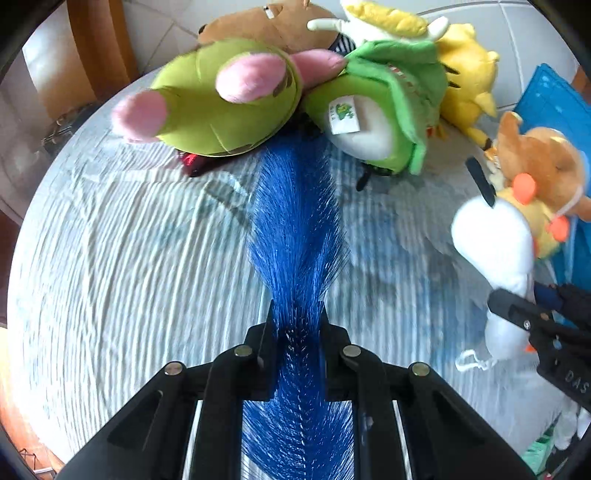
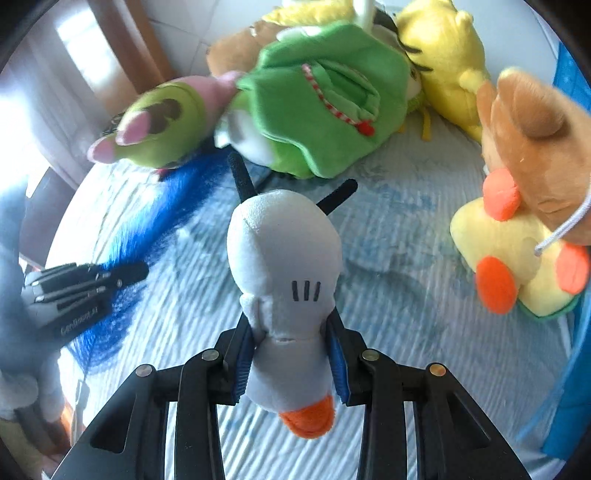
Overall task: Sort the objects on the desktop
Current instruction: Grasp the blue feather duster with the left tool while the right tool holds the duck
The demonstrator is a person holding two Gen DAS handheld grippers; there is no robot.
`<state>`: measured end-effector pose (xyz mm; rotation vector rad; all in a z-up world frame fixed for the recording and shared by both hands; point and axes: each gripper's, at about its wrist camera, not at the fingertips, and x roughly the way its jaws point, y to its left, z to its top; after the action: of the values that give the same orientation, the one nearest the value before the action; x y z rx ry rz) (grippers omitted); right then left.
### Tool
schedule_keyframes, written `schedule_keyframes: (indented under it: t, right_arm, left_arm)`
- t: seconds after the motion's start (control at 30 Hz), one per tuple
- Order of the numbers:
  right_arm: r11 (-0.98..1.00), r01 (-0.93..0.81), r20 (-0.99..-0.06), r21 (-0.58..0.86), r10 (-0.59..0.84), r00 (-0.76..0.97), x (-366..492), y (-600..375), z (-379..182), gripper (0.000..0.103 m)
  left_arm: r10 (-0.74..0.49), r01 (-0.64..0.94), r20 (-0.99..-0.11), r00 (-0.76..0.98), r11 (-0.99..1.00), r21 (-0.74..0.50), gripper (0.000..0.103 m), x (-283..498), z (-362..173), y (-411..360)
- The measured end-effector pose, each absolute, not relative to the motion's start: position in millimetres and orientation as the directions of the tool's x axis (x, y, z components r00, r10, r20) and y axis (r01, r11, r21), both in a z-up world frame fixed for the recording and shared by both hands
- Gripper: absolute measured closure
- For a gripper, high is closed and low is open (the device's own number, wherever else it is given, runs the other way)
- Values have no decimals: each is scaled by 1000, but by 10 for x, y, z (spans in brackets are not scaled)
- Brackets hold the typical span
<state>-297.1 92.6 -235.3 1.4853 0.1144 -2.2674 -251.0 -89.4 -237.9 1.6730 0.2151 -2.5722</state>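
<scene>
My left gripper (image 1: 297, 314) is shut on a long blue bristly brush (image 1: 295, 221) that lies forward over the pale cloth toward the plush pile. My right gripper (image 2: 291, 332) is shut on a white plush bird (image 2: 284, 254) with an orange beak and black antennae, held above the cloth. The bird also shows in the left wrist view (image 1: 495, 240) at the right, with the right gripper (image 1: 517, 306) under it. The left gripper (image 2: 122, 277) and the brush (image 2: 155, 221) show at the left of the right wrist view.
A plush pile sits at the back: a lime and pink toy (image 1: 221, 99), a green and white toy (image 1: 376, 107), a yellow toy (image 1: 469, 74), a brown toy (image 1: 269, 26). A tan and yellow plush with orange spots (image 2: 524, 206) is at the right by a blue mat (image 1: 550, 99).
</scene>
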Motion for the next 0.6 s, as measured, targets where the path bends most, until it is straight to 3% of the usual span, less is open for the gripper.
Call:
schedule_keyframes:
  t: [0.6]
  right_arm:
    - [-936, 337, -807, 98, -273, -523, -2063, 831, -1371, 68]
  left_arm:
    - [95, -28, -806, -584, -995, -96, 88, -1786, -1154, -887]
